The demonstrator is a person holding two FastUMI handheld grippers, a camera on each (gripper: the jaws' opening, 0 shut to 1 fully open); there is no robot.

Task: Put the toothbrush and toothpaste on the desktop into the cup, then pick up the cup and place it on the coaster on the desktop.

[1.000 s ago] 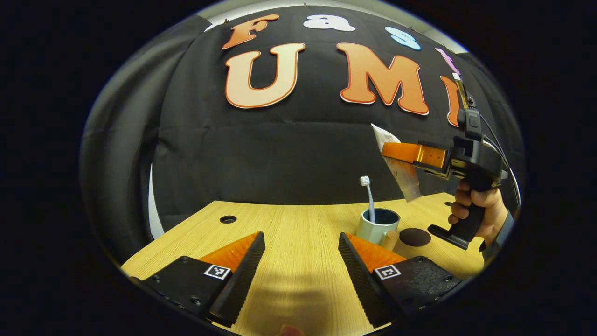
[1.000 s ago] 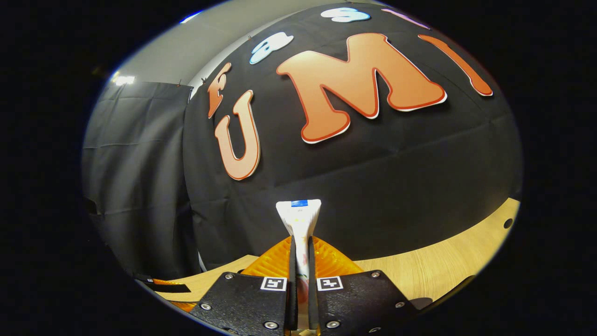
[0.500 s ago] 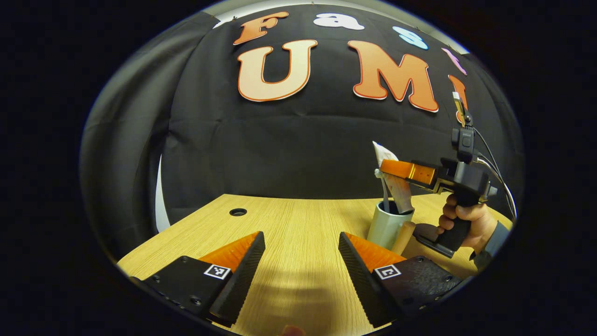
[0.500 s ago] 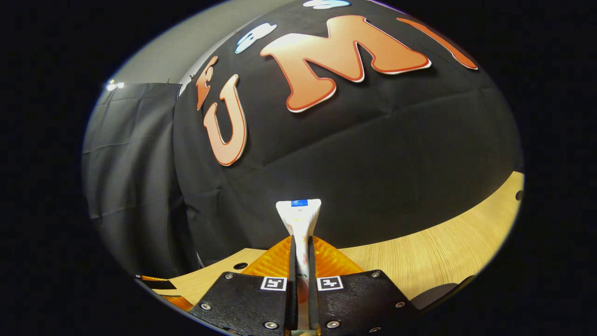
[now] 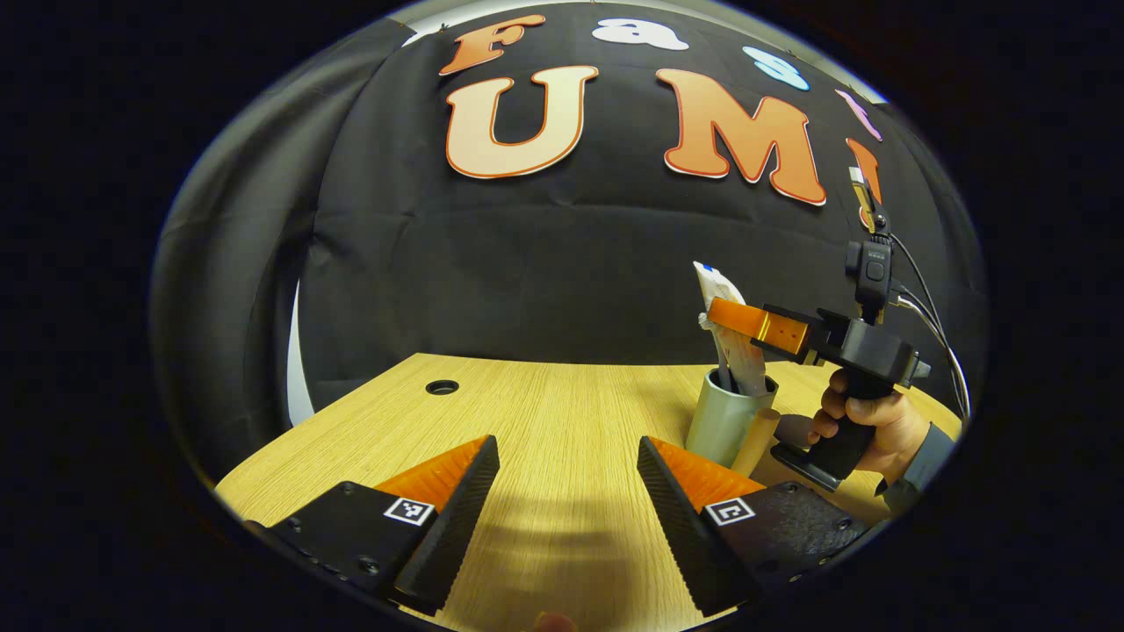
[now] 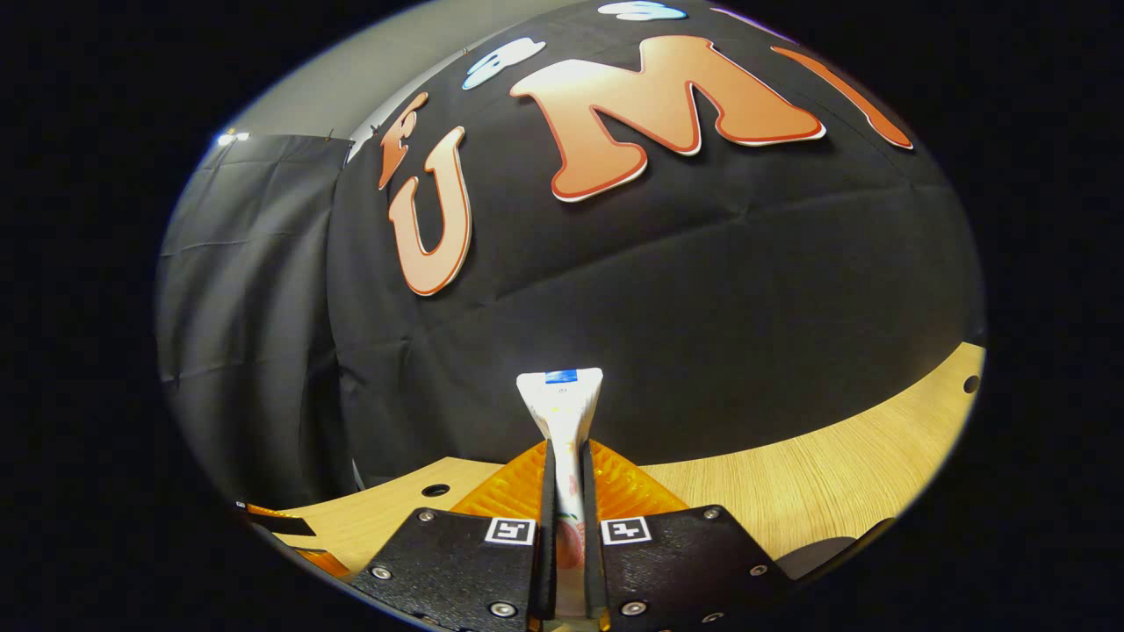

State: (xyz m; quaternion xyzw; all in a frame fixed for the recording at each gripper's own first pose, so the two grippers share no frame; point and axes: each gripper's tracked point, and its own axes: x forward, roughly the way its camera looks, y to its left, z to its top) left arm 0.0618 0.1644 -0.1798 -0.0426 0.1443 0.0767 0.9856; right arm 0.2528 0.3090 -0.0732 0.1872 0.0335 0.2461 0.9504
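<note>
Right claw (image 6: pixel 564 562) clamped on paste (image 6: pixel 562 412), tube upright, lower end down in cup (image 5: pixel 725 427). Left claw (image 5: pixel 566 491) wide, empty, near cup, low over counter (image 5: pixel 544 412).

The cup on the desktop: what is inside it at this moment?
In the left gripper view, the cup holds the lower end of the toothpaste, gripped by the right gripper, beside a thin toothbrush handle. The cup wall hides how deep they reach.

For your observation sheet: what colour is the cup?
Pale grey-green cup, best in the left gripper view.
</note>
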